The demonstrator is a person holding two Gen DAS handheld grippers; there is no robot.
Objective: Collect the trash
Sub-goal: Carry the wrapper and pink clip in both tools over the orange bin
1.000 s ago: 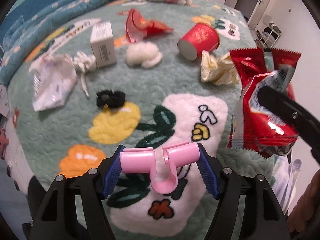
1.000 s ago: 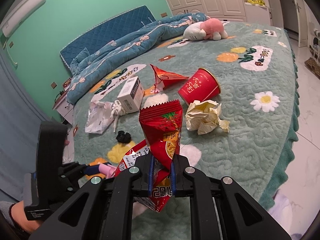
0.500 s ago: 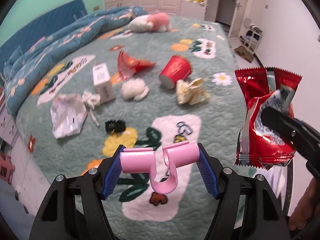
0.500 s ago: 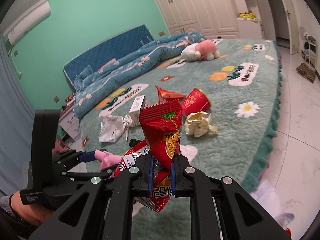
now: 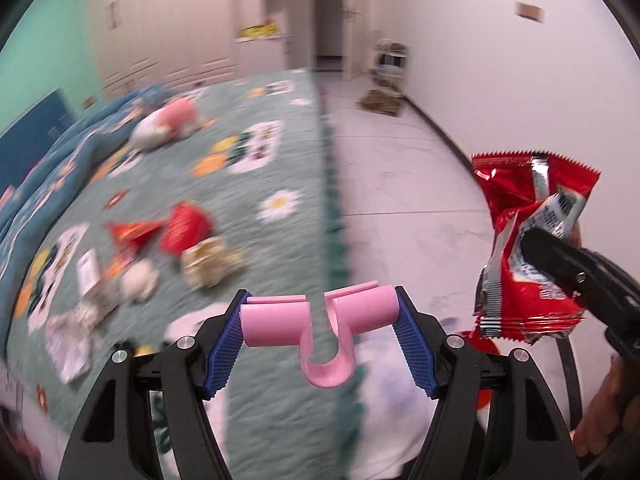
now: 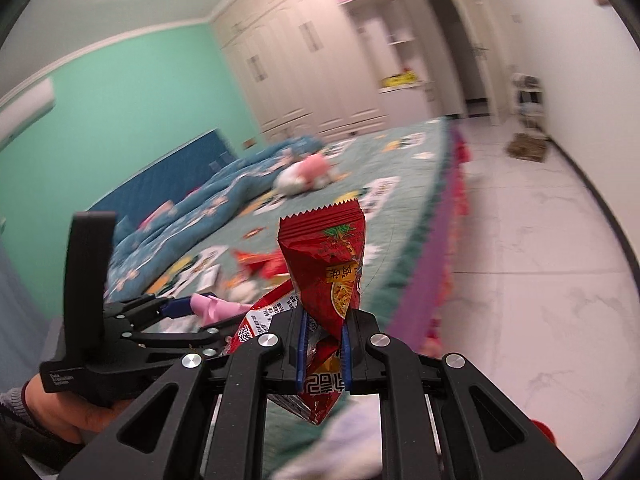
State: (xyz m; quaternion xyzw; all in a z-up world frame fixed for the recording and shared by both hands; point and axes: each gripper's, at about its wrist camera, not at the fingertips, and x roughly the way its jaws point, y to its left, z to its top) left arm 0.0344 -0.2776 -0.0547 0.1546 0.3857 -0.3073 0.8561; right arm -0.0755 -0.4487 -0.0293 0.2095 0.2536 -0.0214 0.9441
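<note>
The right gripper [image 6: 323, 354] has its two blue-padded fingers [image 6: 302, 354] clamped on a bunch of red snack wrappers [image 6: 324, 276], pinched low down so the crinkled tops stand up clear of the jaws; gripping the foil where it is gathered is probably what keeps several pieces together in one grasp. The left gripper [image 5: 320, 340] has its ridged blue pads [image 5: 224, 350] pressed against the two ends of a pink plastic hook [image 5: 320, 324], held crosswise with its curved tail hanging between the jaws, which keeps a small rigid piece from twisting out. Taking the bed [image 5: 240, 184] as the landmark, both loaded grippers hang off its foot edge, over the pale tiled floor [image 5: 400, 184], the wrappers further out from the bed than the hook. Both seem to be carrying their loads away from the bed toward some bin, though none can be made out; only blurred white and red shapes show below. On the bed more trash is left: a red paper cup [image 5: 185, 227], a crumpled yellowish paper [image 5: 208, 266], another red wrapper [image 5: 132, 234], a white wad [image 5: 138, 283] and a small box [image 5: 89, 272], all well back from that edge and badly blurred.
</note>
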